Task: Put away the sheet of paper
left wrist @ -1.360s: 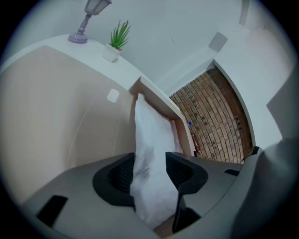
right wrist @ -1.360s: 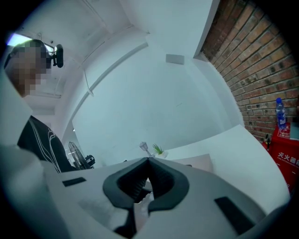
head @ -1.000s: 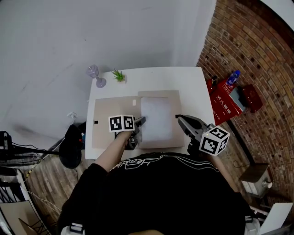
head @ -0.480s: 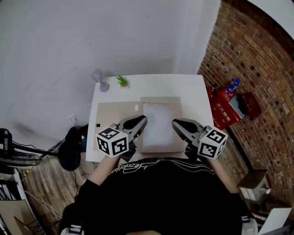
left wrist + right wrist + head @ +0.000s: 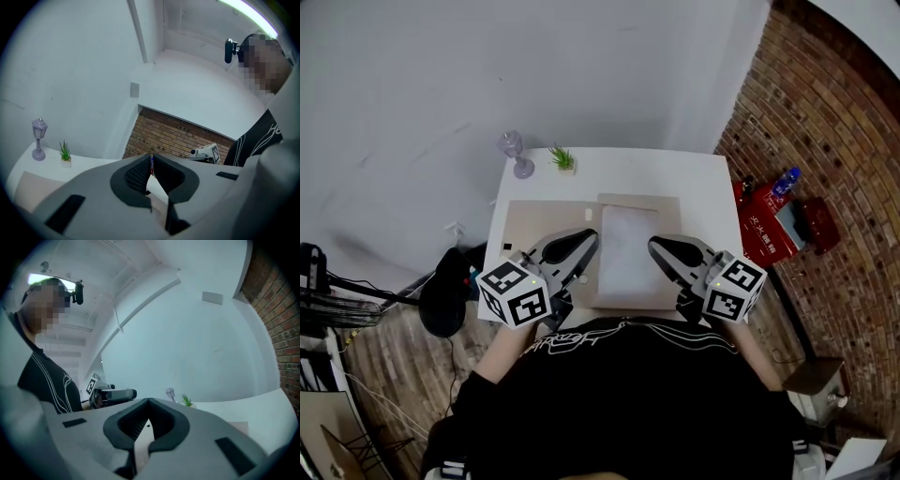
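The white sheet of paper (image 5: 628, 248) lies flat on the right half of an open brown folder (image 5: 667, 208) on the white table (image 5: 675, 173). Both grippers hover above the table's near edge, one on each side of the sheet, touching nothing. My left gripper (image 5: 587, 240) points toward the sheet's left edge, its jaws closing the last bit with the tips all but touching and nothing between them (image 5: 151, 157). My right gripper (image 5: 655, 246) is shut and empty at the sheet's right edge (image 5: 148, 402). Each gripper view shows the other gripper across the gap.
A small purple lamp (image 5: 517, 155) and a tiny potted plant (image 5: 563, 157) stand at the table's far left corner. The folder's left flap (image 5: 534, 223) lies open. On the floor to the right are red boxes (image 5: 767, 223) and a blue bottle (image 5: 783, 180) by the brick wall.
My left gripper has lifted off the sheet's near left corner and swung up level, its cube now nearer the body. The right gripper has shifted slightly left. The sheet has stayed put.
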`<state>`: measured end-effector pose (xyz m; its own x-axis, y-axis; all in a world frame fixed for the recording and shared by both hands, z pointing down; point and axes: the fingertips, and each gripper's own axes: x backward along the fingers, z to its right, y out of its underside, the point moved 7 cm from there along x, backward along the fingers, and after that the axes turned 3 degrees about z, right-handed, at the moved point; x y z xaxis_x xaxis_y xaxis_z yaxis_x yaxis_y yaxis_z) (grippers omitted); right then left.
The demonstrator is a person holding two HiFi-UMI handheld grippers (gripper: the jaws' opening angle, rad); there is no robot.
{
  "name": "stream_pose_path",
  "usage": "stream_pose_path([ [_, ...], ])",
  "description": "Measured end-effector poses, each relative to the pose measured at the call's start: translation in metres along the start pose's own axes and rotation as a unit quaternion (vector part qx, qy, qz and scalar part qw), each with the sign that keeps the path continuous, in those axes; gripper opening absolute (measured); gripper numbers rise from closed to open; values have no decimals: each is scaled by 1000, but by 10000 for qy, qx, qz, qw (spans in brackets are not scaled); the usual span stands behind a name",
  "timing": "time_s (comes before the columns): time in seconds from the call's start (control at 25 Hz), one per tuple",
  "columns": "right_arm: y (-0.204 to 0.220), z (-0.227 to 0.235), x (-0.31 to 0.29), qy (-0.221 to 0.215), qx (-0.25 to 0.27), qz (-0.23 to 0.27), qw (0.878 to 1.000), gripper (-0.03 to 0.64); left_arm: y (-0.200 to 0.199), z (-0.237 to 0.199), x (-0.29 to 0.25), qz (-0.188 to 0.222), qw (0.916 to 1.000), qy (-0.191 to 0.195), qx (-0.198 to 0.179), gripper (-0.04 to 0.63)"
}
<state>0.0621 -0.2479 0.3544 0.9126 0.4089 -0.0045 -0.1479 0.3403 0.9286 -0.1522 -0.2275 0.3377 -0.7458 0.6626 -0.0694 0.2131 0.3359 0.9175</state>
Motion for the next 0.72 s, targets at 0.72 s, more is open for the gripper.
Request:
stream_pose_path([
  [0.72, 29, 17, -18, -16, -277, -247, 9993, 0, 23, -32, -1, -404, 9985, -340, 162, 44],
])
